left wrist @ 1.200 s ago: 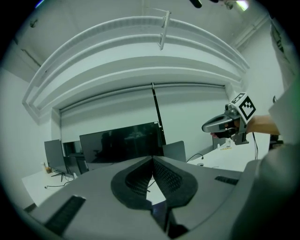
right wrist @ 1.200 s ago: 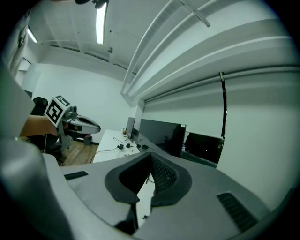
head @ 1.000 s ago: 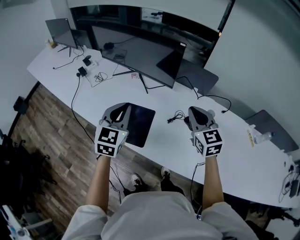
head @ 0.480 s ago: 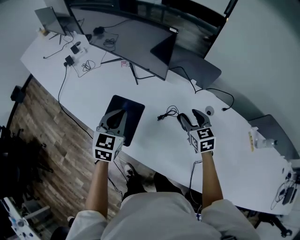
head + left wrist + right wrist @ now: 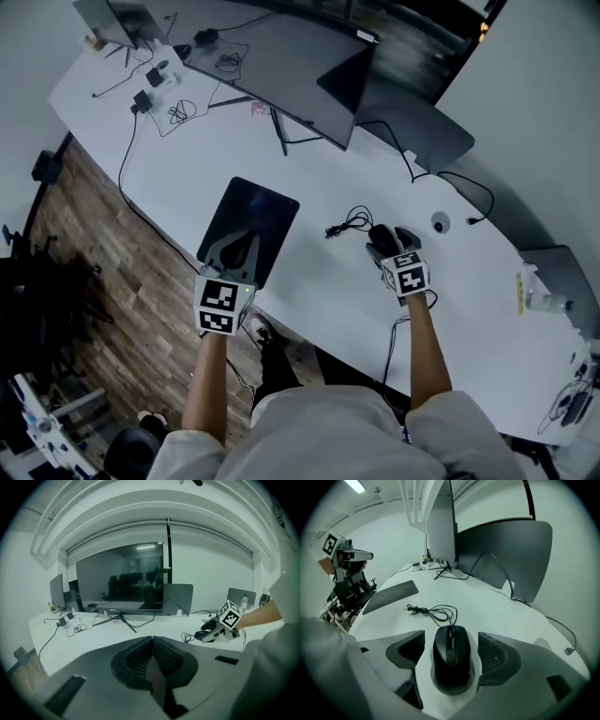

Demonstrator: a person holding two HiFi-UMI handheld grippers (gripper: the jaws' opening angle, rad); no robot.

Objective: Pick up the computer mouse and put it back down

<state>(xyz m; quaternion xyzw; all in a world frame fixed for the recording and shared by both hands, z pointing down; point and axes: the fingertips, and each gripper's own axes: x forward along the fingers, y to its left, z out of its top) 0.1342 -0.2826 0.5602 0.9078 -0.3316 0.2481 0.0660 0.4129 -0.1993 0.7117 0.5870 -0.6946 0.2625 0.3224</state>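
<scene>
The right tool (image 5: 389, 240) has dropped to the table (image 5: 328, 281), its jaws just opening. They now stand wide apart around the computer mouse (image 5: 451, 660), which lies there ungripped; closing looks next. The left tool (image 5: 152, 644) hovers, jaws together, empty.

Bare desk (image 5: 314, 274) flanking mouse (image 5: 451, 660), coiled cable (image 5: 418, 610) just ahead, monitor (image 5: 272, 70) beyond
</scene>
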